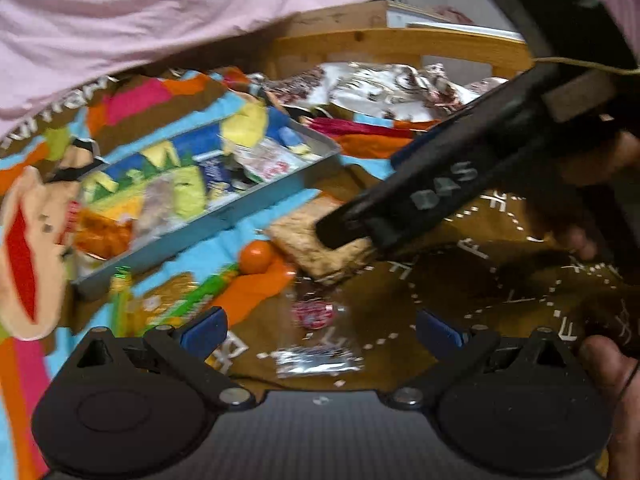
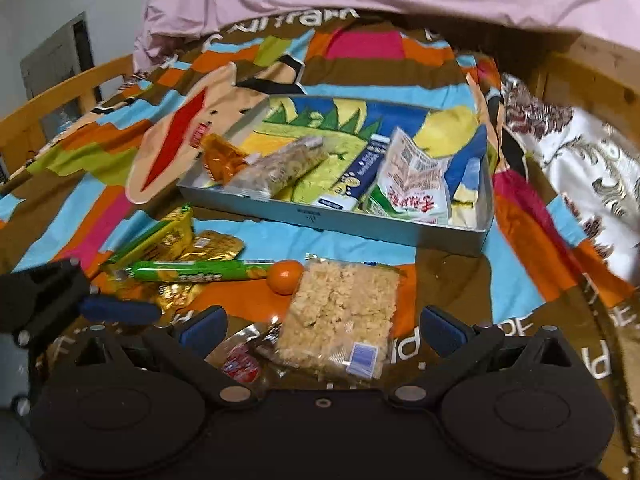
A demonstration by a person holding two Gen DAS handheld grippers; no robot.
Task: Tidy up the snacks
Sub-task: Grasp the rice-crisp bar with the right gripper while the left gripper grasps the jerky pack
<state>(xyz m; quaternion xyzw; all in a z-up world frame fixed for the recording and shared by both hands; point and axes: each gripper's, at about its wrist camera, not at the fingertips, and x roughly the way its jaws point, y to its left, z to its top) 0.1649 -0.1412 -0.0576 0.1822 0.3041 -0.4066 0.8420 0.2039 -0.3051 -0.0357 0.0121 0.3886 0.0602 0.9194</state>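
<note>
Right gripper (image 2: 320, 330) spread wide over the clear-wrapped pale rice-crisp slab (image 2: 340, 316), lower centre.
We advise closing squarely across its width, then lifting toward the grey metal tray (image 2: 340, 226), centre; left gripper (image 1: 320, 330) likewise released, empty.

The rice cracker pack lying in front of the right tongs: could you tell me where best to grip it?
Grip the rice cracker pack across its narrow width at the near end, by the blue label, coming from the near side. It lies flat, long axis pointing toward the tray, and the open right tongs already straddle that end.
</note>
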